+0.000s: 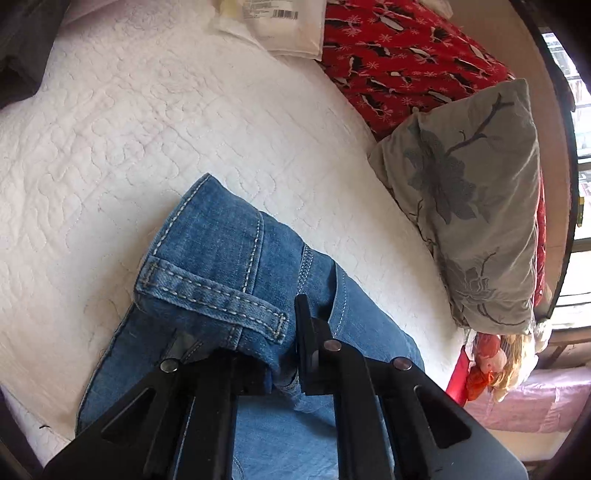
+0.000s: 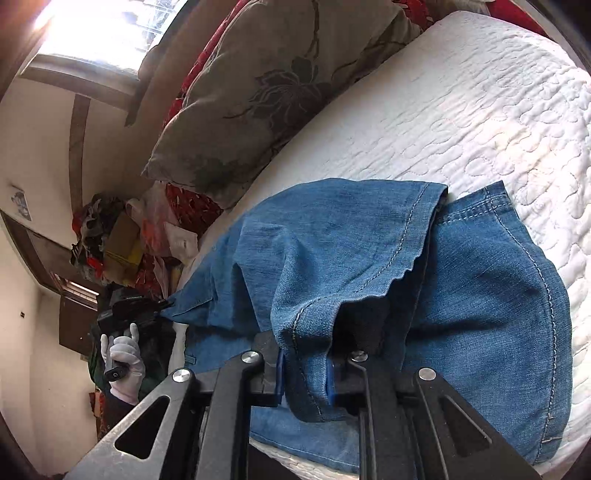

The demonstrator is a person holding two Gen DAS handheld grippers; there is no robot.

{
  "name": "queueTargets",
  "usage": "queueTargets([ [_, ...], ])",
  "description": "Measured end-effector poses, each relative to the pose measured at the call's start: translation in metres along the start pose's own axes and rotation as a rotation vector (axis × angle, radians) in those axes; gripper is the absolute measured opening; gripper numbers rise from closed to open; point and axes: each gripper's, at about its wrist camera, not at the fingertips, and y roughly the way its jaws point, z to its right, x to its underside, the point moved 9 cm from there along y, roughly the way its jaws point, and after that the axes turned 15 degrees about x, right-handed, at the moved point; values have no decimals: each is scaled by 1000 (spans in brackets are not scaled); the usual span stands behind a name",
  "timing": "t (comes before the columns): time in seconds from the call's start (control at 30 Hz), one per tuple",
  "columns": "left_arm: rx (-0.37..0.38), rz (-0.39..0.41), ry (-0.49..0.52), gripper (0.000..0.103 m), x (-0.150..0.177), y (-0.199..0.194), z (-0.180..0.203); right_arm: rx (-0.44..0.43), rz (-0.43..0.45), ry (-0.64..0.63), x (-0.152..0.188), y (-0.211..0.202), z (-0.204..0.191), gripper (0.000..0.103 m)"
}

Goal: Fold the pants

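Note:
Blue denim pants lie on a white quilted bed. My left gripper is shut on the waistband by a belt loop and holds that corner lifted above the rest of the pants. In the right wrist view, my right gripper is shut on a bunched hemmed edge of the pants, draped over its fingers. The left gripper, held by a white-gloved hand, shows at the left, pinching the far corner of the denim.
A grey floral pillow and a red patterned blanket lie along the bed's right side. A white packet sits at the far end. A pile of clothes and bags stands beside the bed near a window.

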Motion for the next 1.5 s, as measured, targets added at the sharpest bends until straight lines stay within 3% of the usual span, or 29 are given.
queueTargets([
  [0.17, 41, 36, 84, 7, 35, -44, 26, -98, 64, 24, -11, -40, -7, 13],
  [0.3, 87, 70, 111, 7, 71, -82, 29, -163, 86, 14, -1, -75, -7, 13],
  [0.43, 46, 134, 119, 7, 92, -111, -2, -128, 37, -2, 26, -84, 13, 17],
  [0.47, 17, 130, 96, 7, 92, -108, -14, -81, 14, 0, 34, -79, 23, 17],
  [0.53, 44, 69, 29, 7, 98, -97, -35, 19, -18, 13, 47, -69, 44, 17],
  [0.63, 52, 43, -21, 7, 98, -90, -46, 17, -23, 79, 56, -66, 60, 20],
  [0.7, 54, 48, -29, 9, 92, -84, -40, 7, -31, 102, 58, -63, 58, 30],
  [0.77, 51, 35, -32, 25, 85, -73, -33, 0, -39, 112, 60, -59, 53, 49],
  [0.8, 48, 35, -40, 32, 81, -67, -31, -9, -39, 120, 61, -57, 50, 53],
  [0.83, 44, 39, -47, 48, 78, -61, -30, -21, -40, 135, 62, -54, 48, 58],
  [0.87, 34, 47, -58, 55, 74, -54, -31, -40, -44, 155, 63, -51, 45, 59],
  [1.13, 18, 16, -129, 55, 54, -7, -39, -104, -57, 344, 40, -1, 28, 59],
  [1.23, -17, 27, -146, 55, 38, 3, -43, -132, -49, 409, 26, 18, 23, 59],
  [1.3, -54, 28, -147, 53, 26, 10, -46, -130, -46, 430, 18, 27, 22, 49],
  [1.37, -67, 4, -150, 18, 19, 17, -48, -147, -40, 430, 11, 32, 19, 19],
  [1.43, -34, -16, -159, 8, 19, 16, -43, -184, -22, 427, 5, 26, 14, 15],
  [1.5, -21, 9, -109, 7, 20, 4, -32, -217, 9, 386, -2, 14, 6, 15],
])
